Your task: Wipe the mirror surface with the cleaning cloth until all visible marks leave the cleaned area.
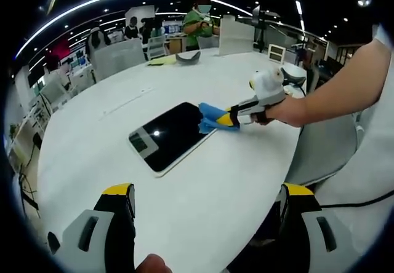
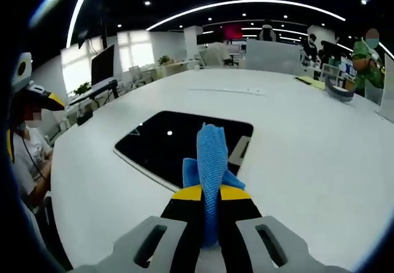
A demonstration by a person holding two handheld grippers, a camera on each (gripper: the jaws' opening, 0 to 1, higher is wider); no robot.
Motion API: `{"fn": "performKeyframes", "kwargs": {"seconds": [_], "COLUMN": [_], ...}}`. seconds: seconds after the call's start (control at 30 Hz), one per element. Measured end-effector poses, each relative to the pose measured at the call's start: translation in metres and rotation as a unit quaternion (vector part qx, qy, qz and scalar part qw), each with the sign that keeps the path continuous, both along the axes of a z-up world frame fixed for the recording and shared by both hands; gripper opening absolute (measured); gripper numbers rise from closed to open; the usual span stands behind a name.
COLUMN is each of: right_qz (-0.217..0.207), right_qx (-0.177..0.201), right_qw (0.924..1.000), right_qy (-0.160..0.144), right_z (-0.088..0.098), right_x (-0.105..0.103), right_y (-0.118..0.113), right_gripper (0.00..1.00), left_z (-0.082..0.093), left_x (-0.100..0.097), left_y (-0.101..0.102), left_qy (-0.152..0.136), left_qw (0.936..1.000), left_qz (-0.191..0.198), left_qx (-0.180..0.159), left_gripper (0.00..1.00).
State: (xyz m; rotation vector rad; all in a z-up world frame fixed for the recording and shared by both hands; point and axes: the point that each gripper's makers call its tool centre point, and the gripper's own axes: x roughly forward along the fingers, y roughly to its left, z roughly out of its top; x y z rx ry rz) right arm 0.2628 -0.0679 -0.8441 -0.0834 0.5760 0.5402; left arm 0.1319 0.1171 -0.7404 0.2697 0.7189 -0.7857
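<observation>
Right hand-held gripper [image 2: 210, 194] clamped on ribbed blue cloth [image 2: 211, 156], at glossy dark rect. mirror [image 2: 178, 145], left hand-held gripper [image 1: 206, 202] wide over smooth white table [image 1: 203, 187].

Seen past the left gripper [image 1: 206, 208] with jaws spread wide above the white table [image 1: 246, 181]: right gripper [image 1: 229, 118] clamping a blue cleaning cloth [image 1: 210, 117] against the edge of a dark mirror [image 1: 169, 134] lying flat.
</observation>
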Motion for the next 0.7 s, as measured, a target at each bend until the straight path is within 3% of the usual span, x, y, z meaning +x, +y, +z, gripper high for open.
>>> {"fn": "performKeyframes", "kwargs": {"seconds": [0.37, 0.7], "right_qz": [0.001, -0.027], "right_qx": [-0.004, 0.0], "right_qw": [1.0, 0.9996], "right_qy": [0.006, 0.007], "right_z": [-0.001, -0.0016], "right_x": [0.0002, 0.0023], "right_y": [0.0004, -0.0004], "right_gripper": [0.03, 0.03], "left_z": [-0.0031, -0.0064], "left_x": [0.003, 0.0071], "left_y": [-0.0001, 0.001], "left_qy": [0.017, 0.024], "left_qw": [0.9998, 0.9996], "left_qz": [0.009, 0.013], "left_qx": [-0.005, -0.005], "left_gripper": [0.99, 0.99]}}
